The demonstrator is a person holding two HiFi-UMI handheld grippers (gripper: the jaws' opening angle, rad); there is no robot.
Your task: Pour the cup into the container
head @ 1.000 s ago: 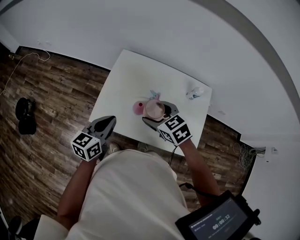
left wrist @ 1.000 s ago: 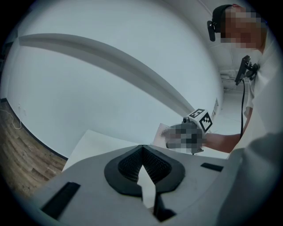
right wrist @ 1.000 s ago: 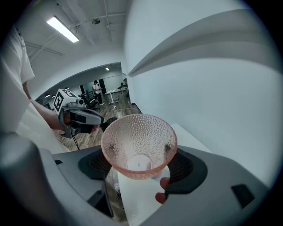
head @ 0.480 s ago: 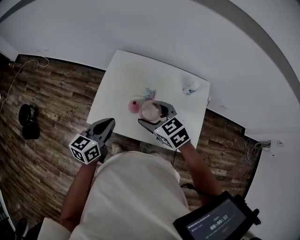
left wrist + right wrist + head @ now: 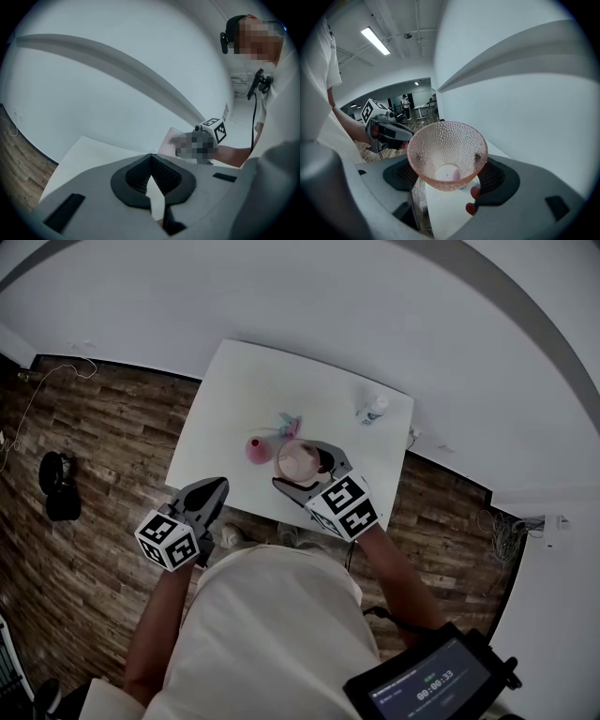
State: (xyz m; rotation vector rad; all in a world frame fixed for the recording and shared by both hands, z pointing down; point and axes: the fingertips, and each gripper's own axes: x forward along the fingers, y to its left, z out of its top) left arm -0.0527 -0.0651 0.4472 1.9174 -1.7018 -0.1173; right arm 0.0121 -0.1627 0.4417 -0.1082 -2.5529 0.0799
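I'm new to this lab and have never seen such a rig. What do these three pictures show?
No robot here: a person holds a two-jaw gripper in each hand. One picture looks down from a head camera; the other two come from cameras riding on the grippers. The right gripper is clamped on a dimpled pink cup over the white table. The left gripper is shut and empty. On the table stand a small pink container and a white bottle.
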